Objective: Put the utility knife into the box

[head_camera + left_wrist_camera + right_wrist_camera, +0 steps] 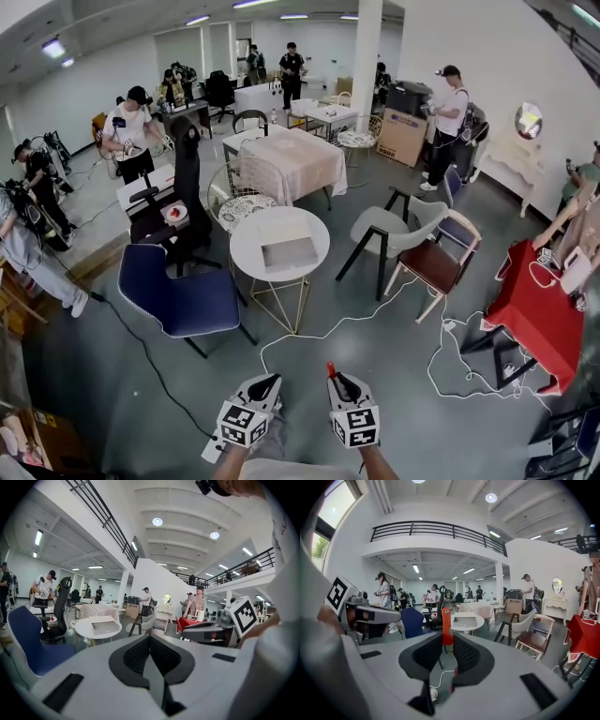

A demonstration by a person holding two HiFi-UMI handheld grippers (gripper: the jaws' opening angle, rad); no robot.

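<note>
An open grey box (289, 253) lies on a round white table (246, 255) some way ahead of me across the floor. My right gripper (336, 379), low in the head view, is shut on the utility knife (330, 369), whose red handle sticks out past the jaws. In the right gripper view the red knife (446, 623) stands upright between the black pads (465, 654), with the box (465, 621) far behind it. My left gripper (269, 382) is level beside the right one, its jaws together with nothing in them. The box (105, 626) shows at the left of the left gripper view.
A blue chair (183, 300) stands left of the table, a grey chair (384, 230) and a brown chair (436, 264) to its right. A white cable (375, 314) trails over the floor between me and the table. A red table (534, 314) is at the right. Several people stand around the room.
</note>
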